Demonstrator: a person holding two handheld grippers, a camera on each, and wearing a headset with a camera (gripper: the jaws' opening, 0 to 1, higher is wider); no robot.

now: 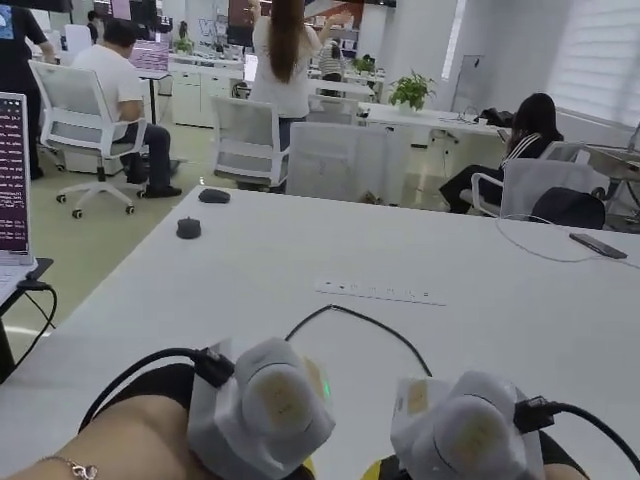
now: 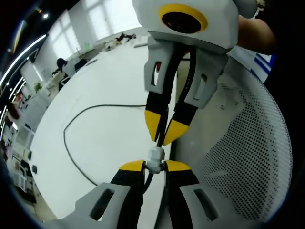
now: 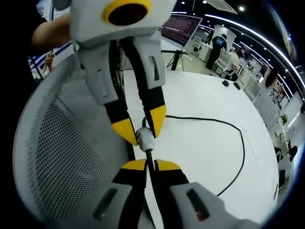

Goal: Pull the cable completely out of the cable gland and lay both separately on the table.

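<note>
— Anything hidden or hard to read?

— Plenty from the head view. Just the rounded white backs of both grippers there, low at the bottom edge, jaws and catch cut off below the frame. Far desks too small to read.

— And from the grippers' own cameras?

— Clearer. Yellow tips of the left gripper (image 2: pixel 155 165) clamped tight on the cable gland (image 2: pixel 155 156), one on either side of the small white body. Those of the right gripper (image 3: pixel 150 165) pinched together on the black cable (image 3: pixel 149 153) just past the gland's end, nose to nose with the left.

— Pointing which way?

— Long axis in line with both grippers, straight from one pair of jaws to the other. Cable still threaded through, the rest looping wide over the white table (image 1: pixel 480 330). Held at the table's near edge; resting on the top or lifted off it, cannot tell.

— And round about?

— Perforated white mesh chair back (image 2: pixel 238 143) close beside the gland, on the side away from the table. Farther out on the top, a white power strip (image 1: pixel 380 292), a dark mouse (image 1: pixel 214 196), a second small dark object (image 1: pixel 188 228) and a phone (image 1: pixel 598 245). A laptop screen (image 1: pixel 12 175) off to the left. Beyond, office chairs and people, seated and standing.
</note>
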